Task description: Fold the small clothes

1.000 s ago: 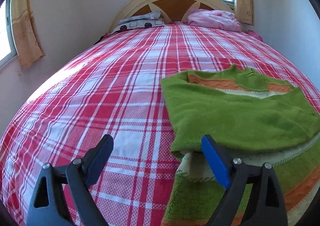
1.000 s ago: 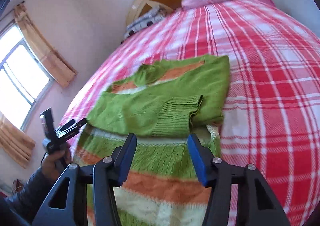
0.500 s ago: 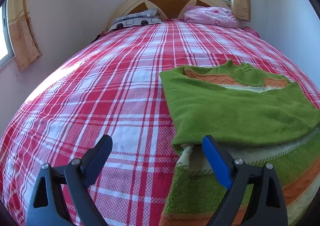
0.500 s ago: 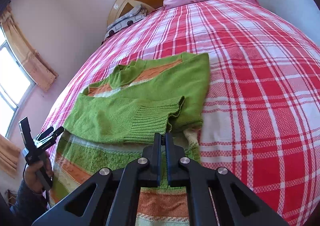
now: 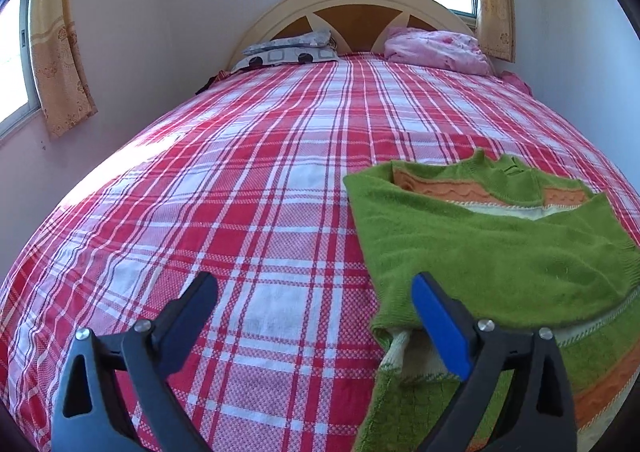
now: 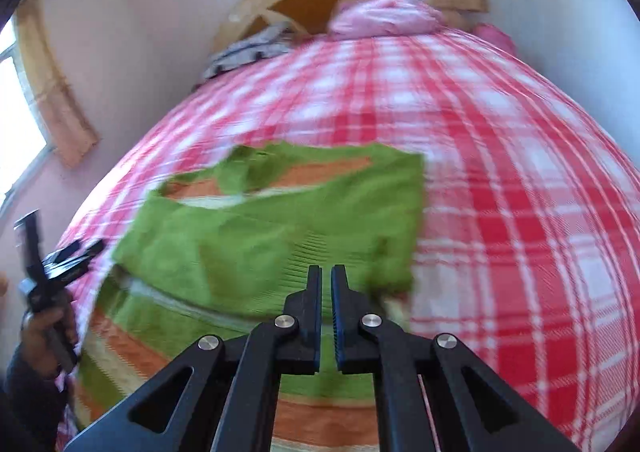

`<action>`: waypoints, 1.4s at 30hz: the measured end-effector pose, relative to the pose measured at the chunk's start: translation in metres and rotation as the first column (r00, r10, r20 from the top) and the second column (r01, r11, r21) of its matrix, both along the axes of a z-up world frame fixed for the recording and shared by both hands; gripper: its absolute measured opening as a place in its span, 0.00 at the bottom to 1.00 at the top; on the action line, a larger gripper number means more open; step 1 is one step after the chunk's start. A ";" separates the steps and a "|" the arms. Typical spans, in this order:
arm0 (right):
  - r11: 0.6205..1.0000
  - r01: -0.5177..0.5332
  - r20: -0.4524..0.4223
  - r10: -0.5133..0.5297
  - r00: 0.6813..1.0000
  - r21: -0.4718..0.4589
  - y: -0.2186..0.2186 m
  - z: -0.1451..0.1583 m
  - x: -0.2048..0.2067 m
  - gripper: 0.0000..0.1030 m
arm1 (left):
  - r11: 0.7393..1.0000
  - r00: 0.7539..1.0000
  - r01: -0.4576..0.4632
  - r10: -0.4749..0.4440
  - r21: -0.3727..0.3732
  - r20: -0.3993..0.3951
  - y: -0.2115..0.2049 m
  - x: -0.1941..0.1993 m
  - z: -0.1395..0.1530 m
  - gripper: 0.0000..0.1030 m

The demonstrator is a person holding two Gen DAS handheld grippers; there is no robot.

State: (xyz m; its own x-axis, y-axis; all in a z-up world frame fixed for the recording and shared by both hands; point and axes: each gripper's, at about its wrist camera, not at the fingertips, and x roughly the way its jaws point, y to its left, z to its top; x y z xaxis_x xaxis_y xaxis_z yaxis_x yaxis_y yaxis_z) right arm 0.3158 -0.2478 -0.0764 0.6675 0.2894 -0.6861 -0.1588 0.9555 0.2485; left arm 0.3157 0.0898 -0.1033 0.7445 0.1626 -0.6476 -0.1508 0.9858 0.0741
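A small green sweater (image 5: pixel 492 252) with orange and cream stripes lies on the red plaid bed, both sleeves folded across its chest. My left gripper (image 5: pixel 316 300) is open and empty, its right finger over the sweater's left edge. In the right wrist view the sweater (image 6: pixel 260 228) is blurred. My right gripper (image 6: pixel 326 280) is shut with only a thin gap between the jaws, above the folded sleeve cuff, with nothing visibly between them. The left gripper (image 6: pixel 60 260) shows at the far left, held in a hand.
The red plaid bedspread (image 5: pixel 240 191) covers the whole bed. A grey patterned pillow (image 5: pixel 288 51) and a pink bundle (image 5: pixel 436 51) lie against the headboard (image 5: pixel 352 7). Walls stand close on both sides, with curtained windows.
My right gripper went from open to shut about half a second ago and has since swung, blurring its view. My left gripper has stayed open and tilted slightly upward.
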 end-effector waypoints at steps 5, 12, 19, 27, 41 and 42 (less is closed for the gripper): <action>0.992 -0.123 -0.062 0.122 0.991 -0.025 0.050 -0.016 0.029 0.48 | 0.999 0.998 0.011 -0.010 0.034 -0.055 -0.011 0.008 -0.019 0.97; 0.982 -0.025 -0.161 -0.005 0.987 -0.187 0.029 -0.056 0.051 0.47 | 0.999 0.999 0.041 -0.040 0.023 -0.023 -0.011 0.002 -0.011 0.97; 0.957 0.018 -0.131 -0.058 0.990 -0.289 0.037 -0.032 0.044 0.48 | 1.000 0.998 0.019 -0.019 0.004 -0.067 -0.005 0.015 -0.020 0.97; 0.939 -0.159 -0.181 0.107 0.978 -0.304 0.100 -0.054 0.066 0.52 | 0.993 0.992 0.069 -0.059 0.092 -0.113 -0.024 0.014 -0.029 1.00; 0.948 -0.057 -0.073 0.036 0.997 -0.312 0.055 -0.035 0.042 0.54 | 0.998 0.997 0.053 -0.051 0.042 -0.052 -0.015 0.001 -0.018 1.00; 0.941 -0.078 -0.082 0.054 0.995 -0.328 0.060 -0.039 0.042 0.54 | 0.998 0.998 0.048 -0.047 0.030 -0.037 -0.013 -0.002 -0.016 1.00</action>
State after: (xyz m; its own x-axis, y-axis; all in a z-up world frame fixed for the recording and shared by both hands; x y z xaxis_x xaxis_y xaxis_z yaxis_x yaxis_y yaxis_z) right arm 0.3576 -0.1875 -0.1158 0.6008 0.0798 -0.7954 -0.2176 0.9738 -0.0666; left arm 0.3138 0.0764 -0.1189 0.7281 0.1476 -0.6694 -0.1003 0.9890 0.1090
